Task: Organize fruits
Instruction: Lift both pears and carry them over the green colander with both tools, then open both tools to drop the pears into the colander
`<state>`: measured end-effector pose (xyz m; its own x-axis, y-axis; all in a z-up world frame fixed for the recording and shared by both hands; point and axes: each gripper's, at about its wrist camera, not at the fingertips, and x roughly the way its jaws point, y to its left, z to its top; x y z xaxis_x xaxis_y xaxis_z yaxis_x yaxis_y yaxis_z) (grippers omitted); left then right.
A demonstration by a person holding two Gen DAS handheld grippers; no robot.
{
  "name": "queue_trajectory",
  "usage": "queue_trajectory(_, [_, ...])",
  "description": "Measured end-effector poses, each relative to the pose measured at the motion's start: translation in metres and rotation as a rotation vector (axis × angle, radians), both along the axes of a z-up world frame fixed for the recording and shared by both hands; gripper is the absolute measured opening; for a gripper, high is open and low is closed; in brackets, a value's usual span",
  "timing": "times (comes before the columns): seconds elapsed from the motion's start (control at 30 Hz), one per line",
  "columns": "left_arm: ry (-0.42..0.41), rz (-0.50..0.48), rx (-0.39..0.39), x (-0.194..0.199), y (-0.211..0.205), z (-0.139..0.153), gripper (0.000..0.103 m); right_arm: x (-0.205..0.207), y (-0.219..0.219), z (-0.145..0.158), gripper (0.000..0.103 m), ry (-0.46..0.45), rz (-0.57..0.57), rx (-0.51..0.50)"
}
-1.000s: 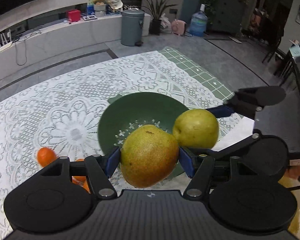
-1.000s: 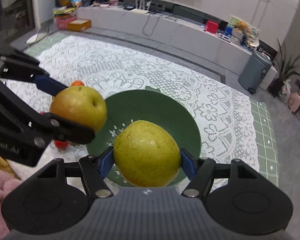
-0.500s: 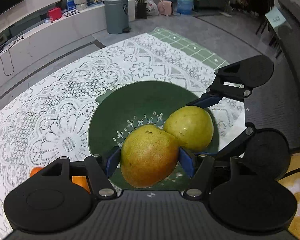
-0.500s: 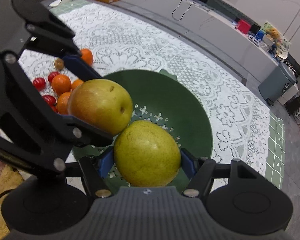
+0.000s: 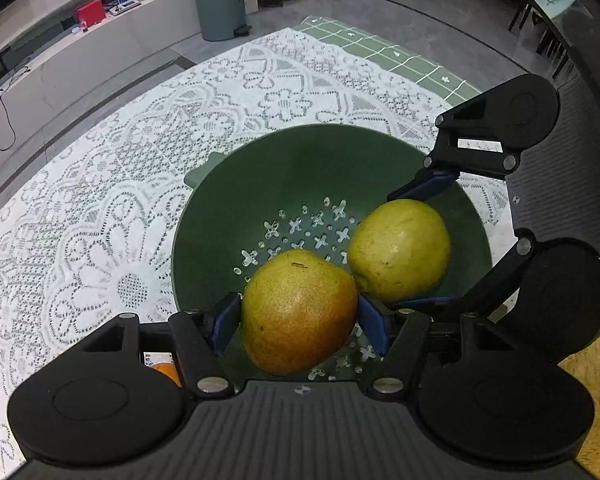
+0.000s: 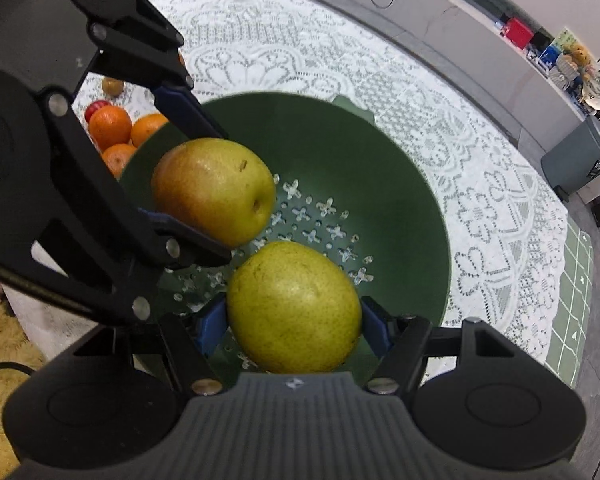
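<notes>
Both tongs clenched on pears: left tongs (image 5: 298,316) w/ the reddish pear (image 5: 298,312), right tongs (image 6: 294,326) w/ the green pear (image 6: 294,306), both low inside the green colander (image 5: 228,200). Risk: pears nearly touching (tight fit), so releasing together could bump them or snag the tongs.

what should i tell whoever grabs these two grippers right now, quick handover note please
Left gripper: shut on the reddish-yellow pear, held over the near side of the dark green perforated plastic colander.
Right gripper: shut on the plain yellow-green pear, also held inside the colander's rim, beside the other pear.
The colander sits on the white lace tablecloth. The small oranges and a red fruit lie on the cloth outside it.
Done: both pears picked up and brought over the colander.
Left: release both pears into it; the loose fruit probably comes next.
</notes>
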<state>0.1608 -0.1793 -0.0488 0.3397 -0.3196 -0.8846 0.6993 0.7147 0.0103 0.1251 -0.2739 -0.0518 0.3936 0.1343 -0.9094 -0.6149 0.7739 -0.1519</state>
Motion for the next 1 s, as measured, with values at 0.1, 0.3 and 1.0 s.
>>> queue_trajectory(0.1, [0.001,-0.006,0.013,0.002,-0.001,-0.004,0.073,0.003,-0.002,-0.004,0.066,0.027,-0.015,0.01])
queue_trajectory(0.3, [0.025,-0.013,0.059,0.008,-0.003,-0.014,0.073,0.008,-0.005,-0.006,0.067,0.08,-0.037,0.038])
queue_trajectory(1.0, [0.017,-0.071,0.138,0.008,-0.019,-0.029,0.076,0.013,-0.009,0.003,0.069,0.11,-0.068,0.008])
